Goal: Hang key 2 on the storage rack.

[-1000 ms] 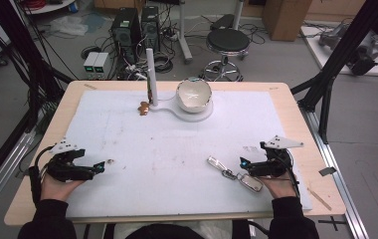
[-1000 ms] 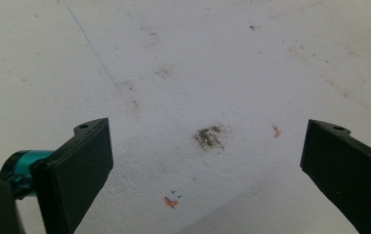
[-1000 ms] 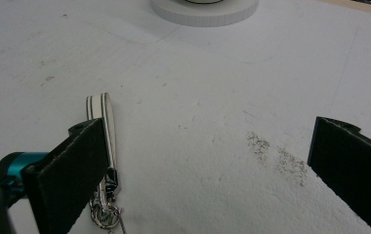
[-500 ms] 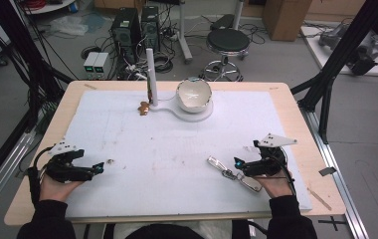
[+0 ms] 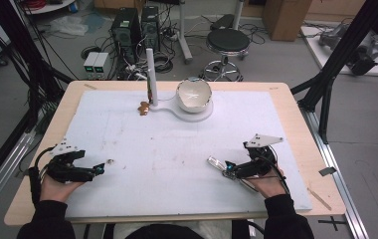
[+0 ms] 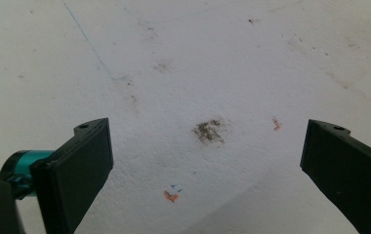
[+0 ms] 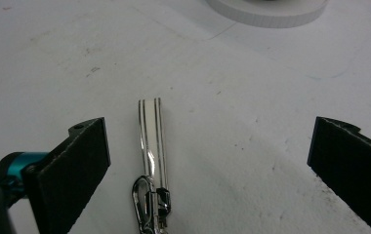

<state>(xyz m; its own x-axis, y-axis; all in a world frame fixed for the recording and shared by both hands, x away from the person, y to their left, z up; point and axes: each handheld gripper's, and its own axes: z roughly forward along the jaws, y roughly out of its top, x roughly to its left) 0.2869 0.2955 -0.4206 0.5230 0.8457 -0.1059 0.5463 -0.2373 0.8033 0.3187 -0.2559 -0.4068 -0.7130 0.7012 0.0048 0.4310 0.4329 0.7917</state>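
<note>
The right claw [image 5: 229, 168] sits low over the desk [image 5: 286, 107] at about 4 o'clock from the middle of the white mat [image 5: 177, 144], its jaws spread wide and empty. Between them, in the right gripper view, lies a flat metal strip with a snap clip at its near end, a keychain [image 7: 150, 146] by the look of it, flat on the mat and nearer the left-hand jaw than the other. From above the keychain [image 5: 217, 163] pokes out just past the claw tips toward 10 o'clock.

I judge it light, stiff and slick: polished metal, thin, lying flush with the mat, so there is little edge to get under. The strip would likely skate if pinched across its flat faces from above. The better hold looks to be across its narrow width near the middle of the strip, jaws coming down either side of the long edges, or at the thicker clip end, where the hook gives some bulk. The clip probably swings loose on its joint, so the far part may dangle once lifted.

The left claw [image 5: 99, 169] rests at about 8 o'clock, also wide open with nothing in it, over bare stained mat. At 12 o'clock stand a bowl [image 5: 194, 94] on a white base and an upright post [image 5: 150, 74], well apart from both hands
</note>
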